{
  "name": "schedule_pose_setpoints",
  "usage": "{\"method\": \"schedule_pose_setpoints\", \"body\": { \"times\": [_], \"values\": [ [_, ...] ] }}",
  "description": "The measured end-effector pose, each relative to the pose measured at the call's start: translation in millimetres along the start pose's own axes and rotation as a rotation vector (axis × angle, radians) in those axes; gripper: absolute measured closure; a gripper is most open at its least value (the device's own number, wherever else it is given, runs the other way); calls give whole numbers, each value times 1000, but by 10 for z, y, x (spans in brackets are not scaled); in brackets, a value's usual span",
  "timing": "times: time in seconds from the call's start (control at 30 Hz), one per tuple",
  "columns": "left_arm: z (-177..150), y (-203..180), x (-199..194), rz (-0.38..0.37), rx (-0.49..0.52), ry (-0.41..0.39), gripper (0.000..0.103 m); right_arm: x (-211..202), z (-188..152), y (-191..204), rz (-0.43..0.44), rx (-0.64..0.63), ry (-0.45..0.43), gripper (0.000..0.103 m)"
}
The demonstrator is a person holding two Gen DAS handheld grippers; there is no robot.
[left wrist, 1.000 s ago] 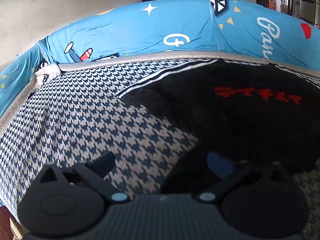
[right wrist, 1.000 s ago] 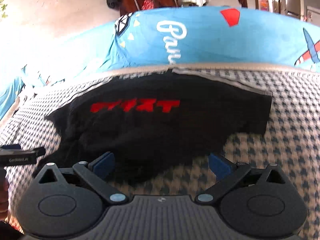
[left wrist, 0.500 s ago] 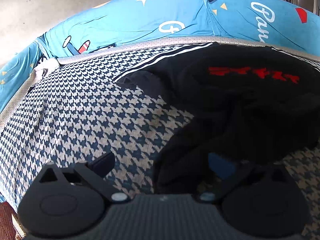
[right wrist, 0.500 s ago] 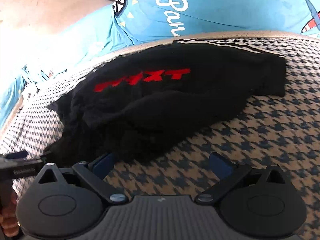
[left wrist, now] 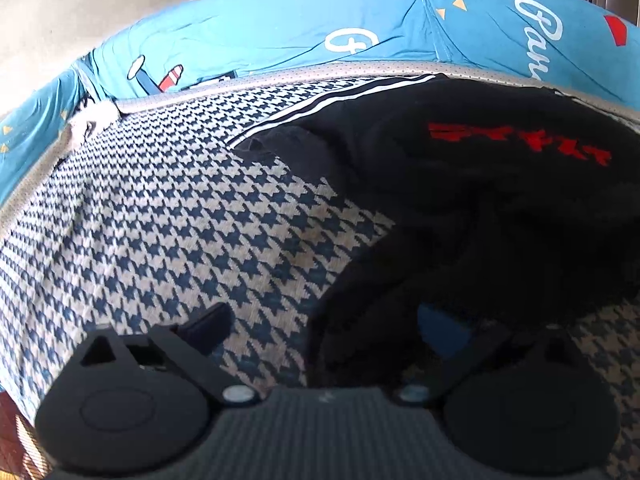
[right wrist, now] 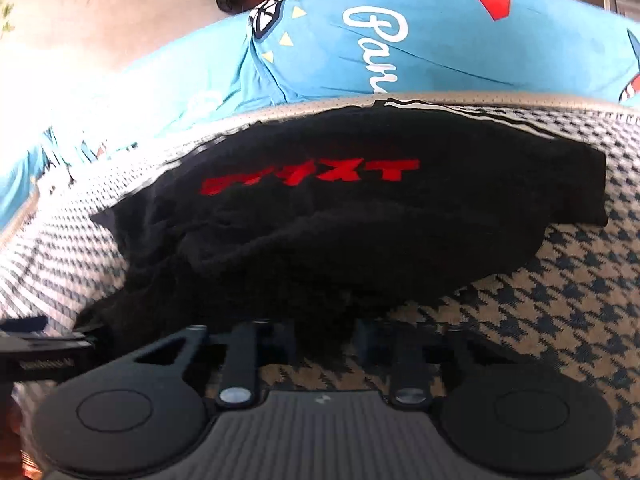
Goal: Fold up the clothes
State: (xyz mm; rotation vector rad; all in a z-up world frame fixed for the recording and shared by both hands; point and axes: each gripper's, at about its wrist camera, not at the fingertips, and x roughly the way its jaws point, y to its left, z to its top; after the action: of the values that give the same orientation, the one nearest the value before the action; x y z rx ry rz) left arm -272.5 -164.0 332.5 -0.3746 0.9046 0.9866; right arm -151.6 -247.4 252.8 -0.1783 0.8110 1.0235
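Garment position: the black cotton-like top with red lettering (right wrist: 352,216) lies crumpled on the houndstooth-patterned blue and beige bed cover (left wrist: 168,216), close to its far edge, where a grey perforated trim (left wrist: 280,76) meets a blue printed sheet (left wrist: 280,28).

The right gripper (right wrist: 324,340) sits at the near hem of the top. Its jaws have just been closing and now stand almost together, with a bunch of black fabric pinched between them. This grip is judged to be taken at the lower edge so that the hem can be lifted and drawn straight.

The left gripper (left wrist: 320,328) has its jaws wide apart. One finger rests over the bare bed cover; the other lies over the dark fabric, and the near corner of the top sits between them, not pressed. It is judged to be lined up for a second hold on the same edge, so that both corners can be handled together.

Garment condition: the fabric is heaped in soft folds toward the near side. The red lettering faces up and reads inverted from both views. A black-and-white striped band (left wrist: 360,94) shows along the far edge.
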Motion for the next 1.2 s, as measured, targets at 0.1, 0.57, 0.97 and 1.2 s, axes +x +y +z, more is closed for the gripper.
{"method": "schedule_pose_setpoints", "body": {
  "times": [0.1, 0.57, 0.97, 1.2],
  "values": [
    [-21, 26, -17, -69, -36, 11, 27, -163, 25, -21, 26, 16, -54, 87],
    [-689, -124, -502, -133, 5, -78, 37, -1127, -176, -377, -39, 113, -289, 97],
    [-857, 22, -587, -48, -56, -87, 15, -874, -398, -449, -30, 122, -103, 62],
    [-845, 46, -549, -53, -84, -74, 12, -634, -475, -357, -84, 59, -44, 55]
  ]
}}
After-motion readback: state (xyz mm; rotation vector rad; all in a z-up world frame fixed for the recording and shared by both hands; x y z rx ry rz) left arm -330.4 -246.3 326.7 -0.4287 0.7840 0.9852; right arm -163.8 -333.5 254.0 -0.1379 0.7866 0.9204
